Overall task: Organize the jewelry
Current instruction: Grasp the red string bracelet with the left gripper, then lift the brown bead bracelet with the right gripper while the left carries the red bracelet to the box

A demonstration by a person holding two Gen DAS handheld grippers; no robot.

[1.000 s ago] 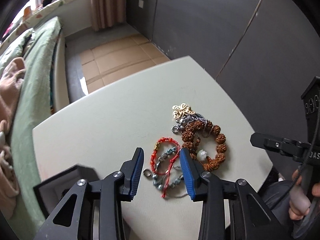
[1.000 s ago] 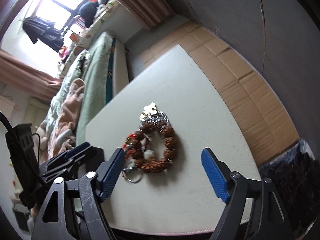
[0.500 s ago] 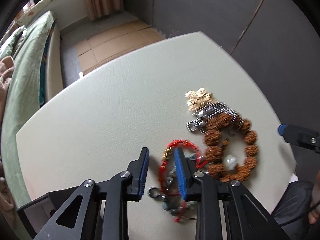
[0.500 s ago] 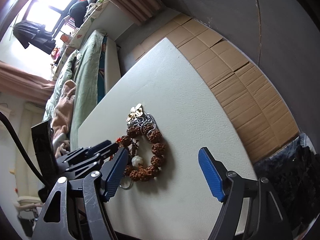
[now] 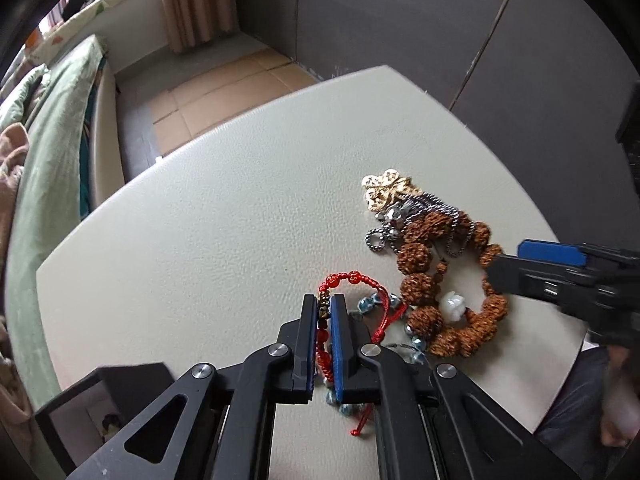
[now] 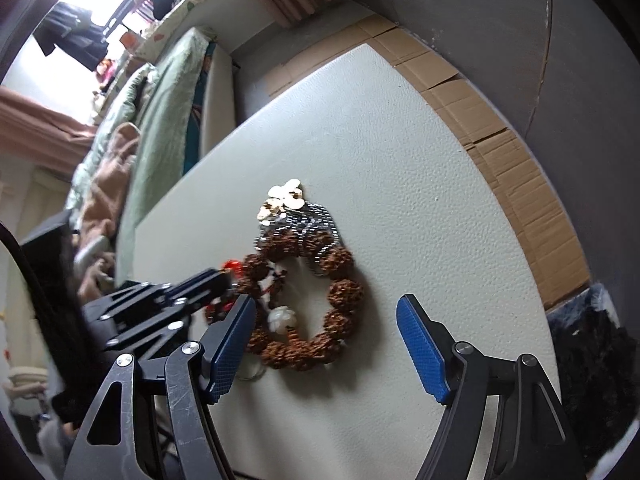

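A pile of jewelry lies on the pale table [image 5: 208, 240]. My left gripper [image 5: 323, 305] is shut on a red cord bracelet [image 5: 352, 280], whose beads show between the blue pads. Beside it lie a blue-bead bracelet [image 5: 370, 300], a brown seed-bead bracelet [image 5: 416, 284] with a white bead, a silver chain [image 5: 420, 208] and a gold flower piece [image 5: 384, 190]. My right gripper [image 6: 326, 344] is open and empty, low over the brown bracelet [image 6: 340, 292]. The left gripper also shows at the left of the right wrist view [image 6: 216, 280].
A black open box [image 5: 100, 404] stands at the table's near left corner. A bed with green covers [image 5: 52, 128] runs along the left. Cardboard [image 6: 500, 152] covers the floor beyond the table. A dark wall [image 5: 440, 20] stands behind.
My left gripper came down onto the pile and closed on the red cord bracelet. My right gripper moved in closer over the brown bracelet and stayed open.
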